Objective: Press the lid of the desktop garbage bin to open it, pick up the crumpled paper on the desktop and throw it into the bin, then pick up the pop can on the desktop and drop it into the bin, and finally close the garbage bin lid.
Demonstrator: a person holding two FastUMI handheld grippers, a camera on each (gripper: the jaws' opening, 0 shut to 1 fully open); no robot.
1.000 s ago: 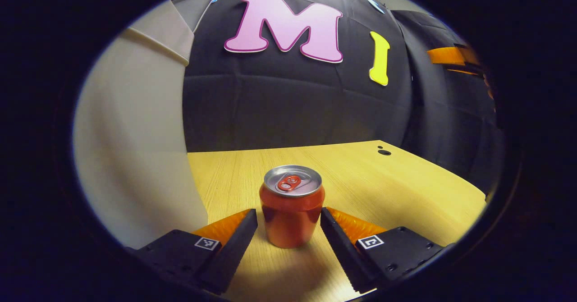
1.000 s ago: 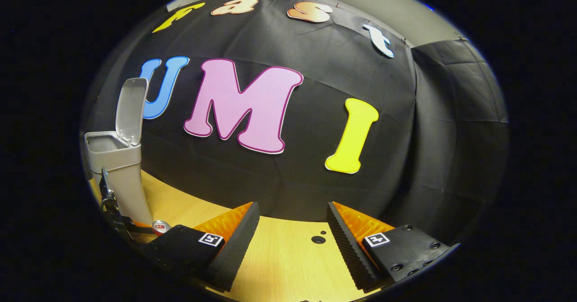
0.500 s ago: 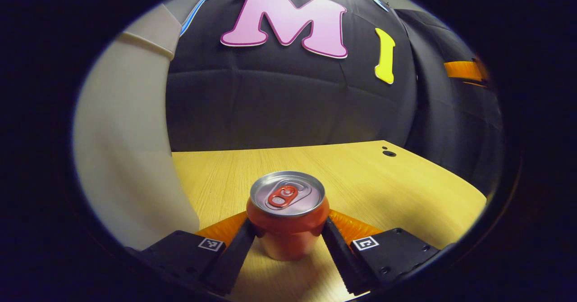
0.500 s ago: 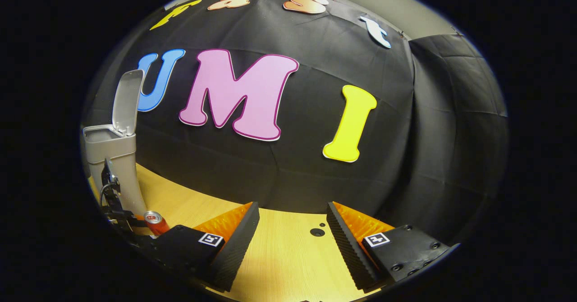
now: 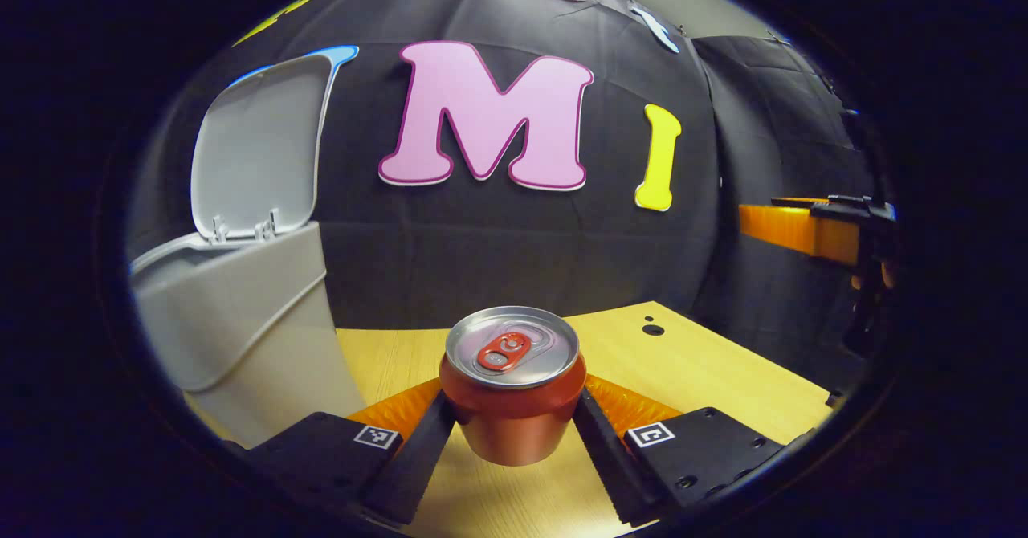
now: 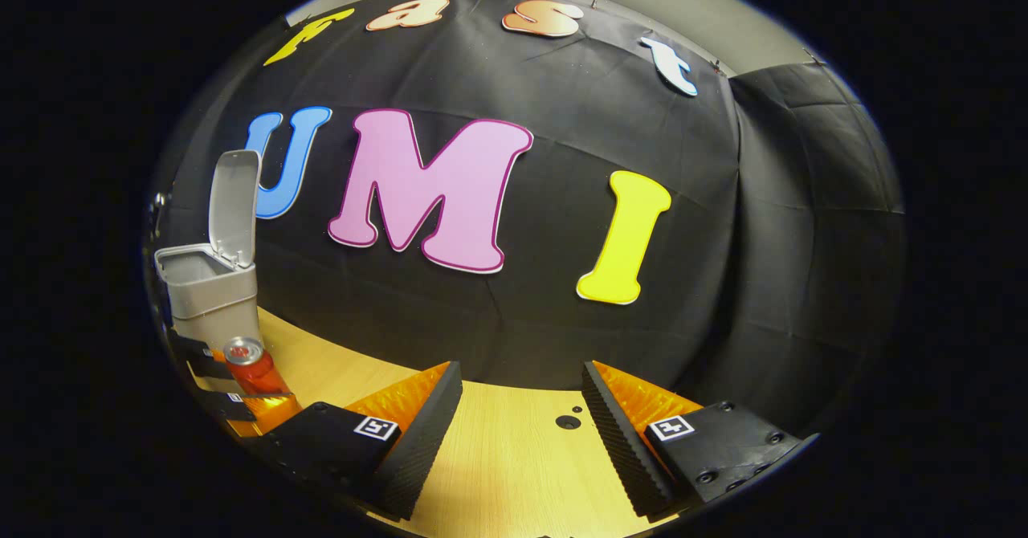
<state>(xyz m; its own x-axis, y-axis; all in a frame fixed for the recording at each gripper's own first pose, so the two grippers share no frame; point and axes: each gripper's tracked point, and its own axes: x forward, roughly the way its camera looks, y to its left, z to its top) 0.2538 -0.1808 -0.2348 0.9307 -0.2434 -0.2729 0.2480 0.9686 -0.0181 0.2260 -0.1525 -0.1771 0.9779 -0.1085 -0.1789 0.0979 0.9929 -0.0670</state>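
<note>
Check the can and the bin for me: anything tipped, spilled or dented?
Nothing stands out. The pop can sits upright between the left gripper fingers, with no dent or spill showing. The bin stands upright with its lid raised. The right gripper is open over bare desktop.

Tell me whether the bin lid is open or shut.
Open. The lid stands tipped up behind the bin, baring its mouth, while the left gripper holds the can beside it.
</note>
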